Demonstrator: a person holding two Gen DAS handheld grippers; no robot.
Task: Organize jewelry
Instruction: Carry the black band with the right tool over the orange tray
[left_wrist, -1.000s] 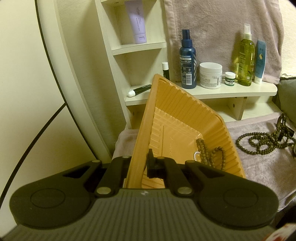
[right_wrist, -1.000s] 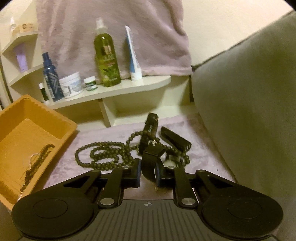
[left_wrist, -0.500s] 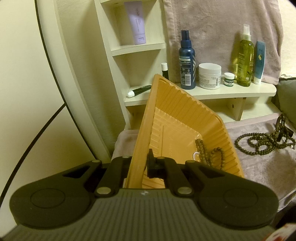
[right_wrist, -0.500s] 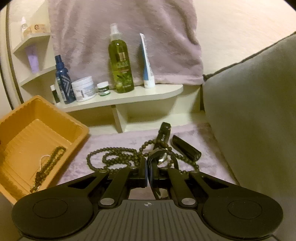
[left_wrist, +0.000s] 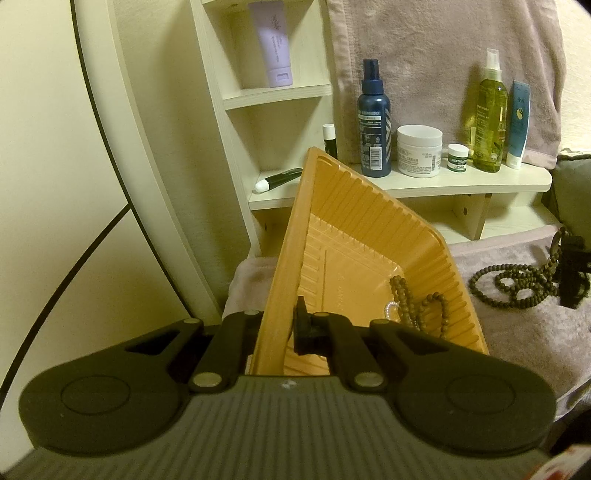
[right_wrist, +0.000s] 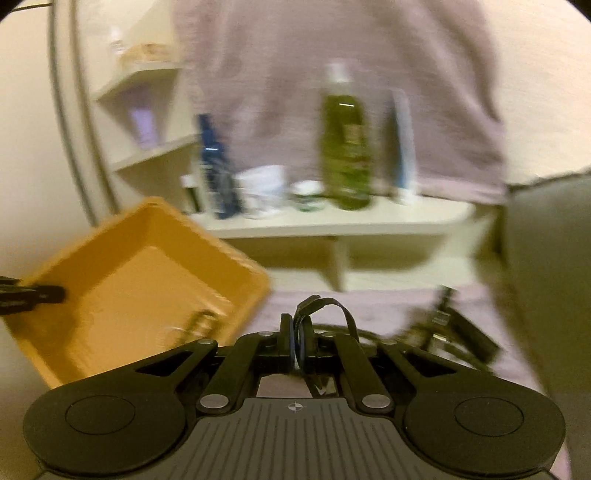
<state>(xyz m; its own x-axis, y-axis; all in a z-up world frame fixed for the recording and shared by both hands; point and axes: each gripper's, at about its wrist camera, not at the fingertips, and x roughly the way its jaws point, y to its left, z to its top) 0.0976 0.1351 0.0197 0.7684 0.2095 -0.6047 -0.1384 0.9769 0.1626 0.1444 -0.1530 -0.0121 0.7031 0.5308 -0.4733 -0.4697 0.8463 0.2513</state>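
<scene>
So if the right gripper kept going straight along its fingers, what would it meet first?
Probably the shelf with the bottles, roughly around its wooden support; the frame is motion-blurred and depth is unclear. The right gripper, shut on the watch, points past the orange tray, which sits left of that line.

Frame blurred. Right gripper (right_wrist: 297, 349) at lower centre, jaws closed on a black watch (right_wrist: 325, 308), strap looping above. Orange tray (right_wrist: 122, 280) at left. Green bottle (right_wrist: 345, 147) on shelf (right_wrist: 332, 223), upper centre.
</scene>
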